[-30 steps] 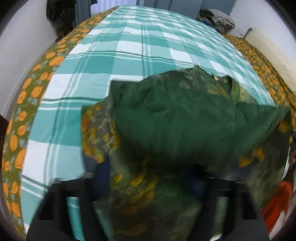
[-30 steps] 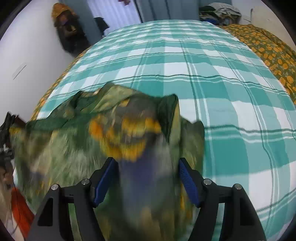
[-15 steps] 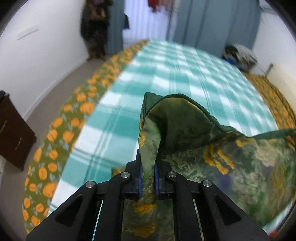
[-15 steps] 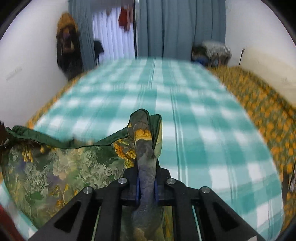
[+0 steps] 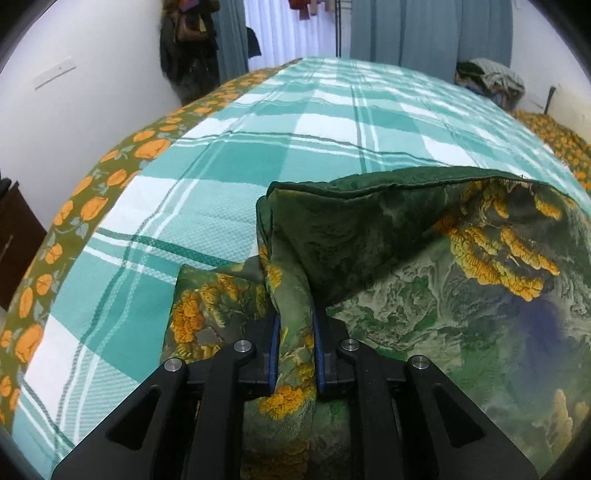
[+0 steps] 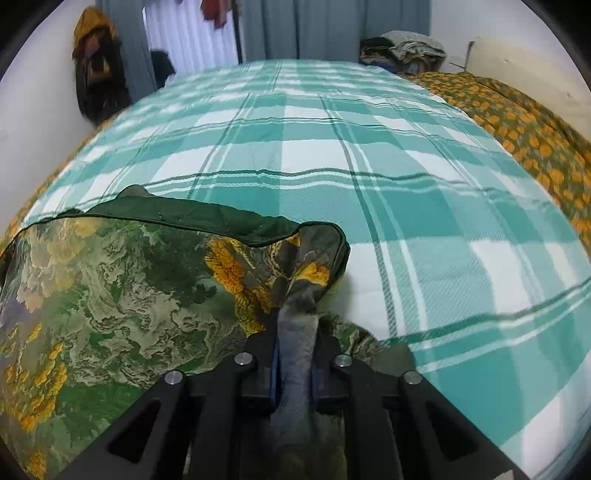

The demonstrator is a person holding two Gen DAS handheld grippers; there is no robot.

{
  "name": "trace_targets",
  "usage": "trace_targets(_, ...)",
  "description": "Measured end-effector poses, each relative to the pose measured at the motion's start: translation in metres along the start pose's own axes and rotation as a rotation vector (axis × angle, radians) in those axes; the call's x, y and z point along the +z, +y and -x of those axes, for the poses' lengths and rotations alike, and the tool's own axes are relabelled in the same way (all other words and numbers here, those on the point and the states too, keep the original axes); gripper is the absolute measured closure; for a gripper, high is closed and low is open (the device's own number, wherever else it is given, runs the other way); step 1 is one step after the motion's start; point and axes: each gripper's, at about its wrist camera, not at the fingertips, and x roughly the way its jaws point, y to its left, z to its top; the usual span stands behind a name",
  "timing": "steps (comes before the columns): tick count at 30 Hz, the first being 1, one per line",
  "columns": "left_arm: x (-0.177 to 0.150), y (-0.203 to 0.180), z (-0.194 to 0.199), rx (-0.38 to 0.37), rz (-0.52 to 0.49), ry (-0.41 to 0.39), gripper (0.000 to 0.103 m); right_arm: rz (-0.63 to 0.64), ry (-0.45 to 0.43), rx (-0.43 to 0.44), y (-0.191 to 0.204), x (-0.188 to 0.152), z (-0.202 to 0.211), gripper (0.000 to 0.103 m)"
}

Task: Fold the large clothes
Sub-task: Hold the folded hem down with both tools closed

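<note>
Grippers, two, both black with blue pads. Left gripper point(image 5: 294, 354): jaws pressed together on a bunched fold of the garment point(image 5: 436, 280), cloth rising between the pads and hanging below them. Right gripper point(image 6: 293, 354): jaws likewise pinched on a twisted, greyish-blue bunch of the same garment point(image 6: 122, 295).

Garments, one. Thin, soft printed fabric: green marbled landscape-like pattern, orange-yellow flower clusters, one purple-blue patch in the left view. Dark green hemmed edge runs in a sagging line between the two pinch points; a plain dark green inner face shows along that edge. The cloth spans from one gripper to the other; its lower part is out of view, so contact with the bed cannot be told. A further flap of it lies beside the left gripper on the bedspread.

Surface: one bed covered by a teal-and-white plaid bedspread point(image 6: 369, 177), woven texture, a few shallow ridges across it. Beneath it, an olive sheet with orange flowers point(image 5: 74, 206) shows at both sides.

Room: white walls, grey-blue curtains point(image 6: 295, 29) beyond the far end of the bed, dark clothes hanging on the left wall point(image 5: 188, 40), a pile of clothes point(image 6: 402, 48) at the far right corner, dark wooden furniture point(image 5: 14, 236) at the left edge.
</note>
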Motion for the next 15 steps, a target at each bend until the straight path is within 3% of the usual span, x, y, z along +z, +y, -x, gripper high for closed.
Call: trace_targets(15, -0.0027, 0.0014, -0.0007, -0.025, 0.028, -0.048, 0.089, 0.000, -0.012, -0.002, 0.0028, -0.0038, -0.0085, 0.089)
